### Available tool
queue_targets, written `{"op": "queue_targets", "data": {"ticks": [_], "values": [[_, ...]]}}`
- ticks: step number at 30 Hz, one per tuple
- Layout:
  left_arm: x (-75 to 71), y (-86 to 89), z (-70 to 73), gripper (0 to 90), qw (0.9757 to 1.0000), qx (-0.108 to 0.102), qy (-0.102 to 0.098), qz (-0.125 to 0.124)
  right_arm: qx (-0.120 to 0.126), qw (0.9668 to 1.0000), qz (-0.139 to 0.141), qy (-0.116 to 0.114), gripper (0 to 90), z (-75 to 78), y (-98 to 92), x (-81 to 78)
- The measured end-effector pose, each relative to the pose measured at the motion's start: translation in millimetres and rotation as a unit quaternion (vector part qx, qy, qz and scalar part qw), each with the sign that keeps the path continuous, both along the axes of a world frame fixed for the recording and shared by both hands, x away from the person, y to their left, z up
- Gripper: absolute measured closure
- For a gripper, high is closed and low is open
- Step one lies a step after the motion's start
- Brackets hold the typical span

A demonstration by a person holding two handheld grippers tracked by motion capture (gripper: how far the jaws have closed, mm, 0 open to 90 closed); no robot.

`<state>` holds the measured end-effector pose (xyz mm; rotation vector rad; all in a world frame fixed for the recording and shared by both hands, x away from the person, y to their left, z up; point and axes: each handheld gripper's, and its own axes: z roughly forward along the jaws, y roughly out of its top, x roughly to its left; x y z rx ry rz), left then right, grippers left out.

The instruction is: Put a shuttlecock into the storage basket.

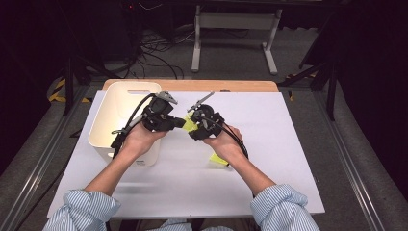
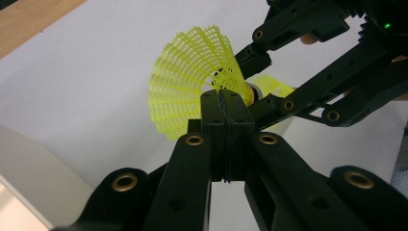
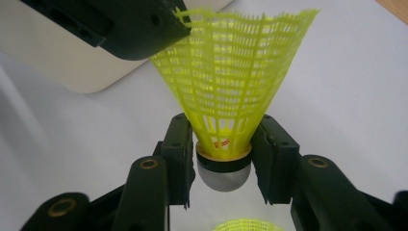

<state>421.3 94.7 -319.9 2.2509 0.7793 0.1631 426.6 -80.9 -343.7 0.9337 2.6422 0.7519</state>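
Nearby, white bin (image 1: pixel 126 115), second shuttlecock (image 1: pixel 219 159).

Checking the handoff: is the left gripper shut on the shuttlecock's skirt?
Yes. The left gripper has its jaws pressed together, pinching the shuttlecock at its skirt.

Both forearms come in from the bottom in striped sleeves, angled inward, hands meeting above the table's middle. Left hand (image 1: pixel 137 139) grips the left gripper (image 1: pixel 180 123), pointing right; its jaws are pressed together, pads closed on mesh. Right hand (image 1: pixel 222 143) grips the right gripper (image 1: pixel 193 126), pointing left, jaws partly apart with something between them. Both tips nearly touch, cables trailing back over the wrists.
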Motion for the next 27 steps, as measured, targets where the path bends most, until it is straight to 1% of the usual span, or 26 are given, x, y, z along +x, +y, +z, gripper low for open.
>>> {"op": "queue_targets", "data": {"ticks": [4, 5, 6, 8, 12, 13, 16, 19, 23, 27], "values": [[0.3, -0.6, 0.5, 90.0, 1.0000, -0.004, 0.000, 0.000, 0.001, 1.0000, -0.001, -0.004, 61.6, -0.4, -1.7, 0.1], [0.4, -0.5, 0.8, 90.0, 1.0000, -0.007, 0.001, -0.001, 0.004, 1.0000, -0.002, -0.007, 61.5, -0.4, -2.4, -0.1], [0.4, -0.6, 0.9, 90.0, 1.0000, -0.007, 0.001, -0.002, 0.009, 0.9999, -0.003, -0.007, 61.2, -0.6, -3.4, -0.3], [0.4, -1.1, 1.1, 90.0, 1.0000, -0.008, 0.001, -0.002, 0.013, 0.9999, -0.005, -0.007, 59.5, -1.0, -4.5, -0.7], [0.0, -2.4, 1.6, 90.0, 1.0000, -0.008, -0.001, -0.001, 0.014, 0.9998, -0.009, -0.010, 52.6, -2.3, -5.6, -0.8], [0.0, -2.4, 1.6, 90.0, 1.0000, -0.006, -0.002, -0.001, 0.015, 0.9997, -0.009, -0.017, 46.7, -2.6, -6.7, -1.1], [0.4, -1.5, 1.9, 90.0, 1.0000, -0.006, -0.001, 0.003, 0.016, 0.9995, -0.009, -0.025, 42.1, -2.0, -8.4, -2.2], [0.7, 0.1, 2.6, 90.0, 0.9999, -0.010, -0.001, 0.009, 0.026, 0.9989, -0.013, -0.038, 36.0, -1.4, -14.6, -5.2], [2.2, 1.8, 3.6, 90.0, 0.9999, -0.011, -0.001, 0.012, 0.032, 0.9982, -0.020, -0.046, 33.6, -1.6, -20.3, -7.2], [2.5, 2.2, 4.5, 90.0, 0.9999, -0.011, -0.001, 0.012, 0.044, 0.9972, -0.025, -0.055, 33.6, -0.8, -29.0, -10.4]]}}
